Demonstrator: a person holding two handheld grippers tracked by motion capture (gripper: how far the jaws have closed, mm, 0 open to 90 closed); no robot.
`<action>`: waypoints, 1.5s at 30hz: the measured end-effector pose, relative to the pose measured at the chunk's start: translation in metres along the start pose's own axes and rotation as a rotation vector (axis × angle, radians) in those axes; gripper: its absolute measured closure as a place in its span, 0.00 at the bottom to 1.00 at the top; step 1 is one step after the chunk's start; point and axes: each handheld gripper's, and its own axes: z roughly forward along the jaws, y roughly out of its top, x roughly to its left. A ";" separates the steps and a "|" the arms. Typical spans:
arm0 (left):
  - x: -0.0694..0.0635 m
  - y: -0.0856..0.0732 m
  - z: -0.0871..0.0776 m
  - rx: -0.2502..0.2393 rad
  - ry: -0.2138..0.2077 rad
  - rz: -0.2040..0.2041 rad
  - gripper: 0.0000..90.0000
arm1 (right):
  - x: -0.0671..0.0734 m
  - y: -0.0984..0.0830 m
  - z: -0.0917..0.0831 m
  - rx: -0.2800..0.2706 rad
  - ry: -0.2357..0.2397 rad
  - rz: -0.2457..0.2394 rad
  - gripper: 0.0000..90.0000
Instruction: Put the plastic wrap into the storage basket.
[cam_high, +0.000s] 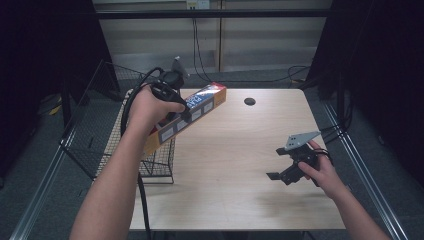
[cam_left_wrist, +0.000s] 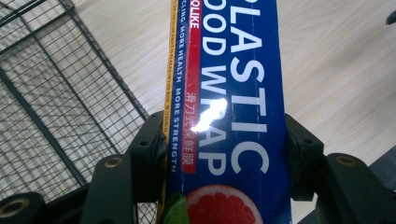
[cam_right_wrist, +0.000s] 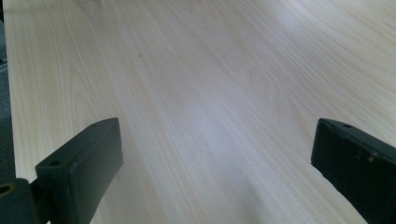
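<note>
High view. My left gripper was clamped across a long box of plastic wrap, holding it clear of the table. The box was tilted, its far end raised and pointing away from me over the table's left part, its near end hanging above the wire basket that stood at the table's left edge. My left hand was wrapped around the gripper body, cable trailing down along the forearm. My right gripper hovered low over the table's right part, well apart from the box, with the grey plate on top. My right hand gripped it from behind. A small dark hole sat near the table's far edge, beyond the box's raised end.

Left gripper view. Both black jaws pressed on the long sides of the box, one on each side, so my fingers were shut on it. The blue face with white lettering ran up the middle, a yellow edge along its left side and a grapefruit picture at the bottom. The basket's mesh lay left of the box, bare table wood right of it.

Right gripper view. My fingers stood wide apart, nothing between them. Pale table wood lay ahead, just beneath the tips; whether they touched it I could not tell.
</note>
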 end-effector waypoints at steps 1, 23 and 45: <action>0.002 -0.001 -0.001 0.004 0.001 -0.002 0.49 | 0.000 0.000 0.000 0.000 0.000 -0.001 0.02; 0.046 -0.026 -0.022 -0.050 0.112 -0.192 0.49 | 0.001 0.001 0.000 0.003 -0.002 -0.001 0.02; 0.073 -0.045 -0.038 -0.077 0.186 -0.319 0.49 | 0.000 0.000 0.002 0.009 0.001 0.000 0.02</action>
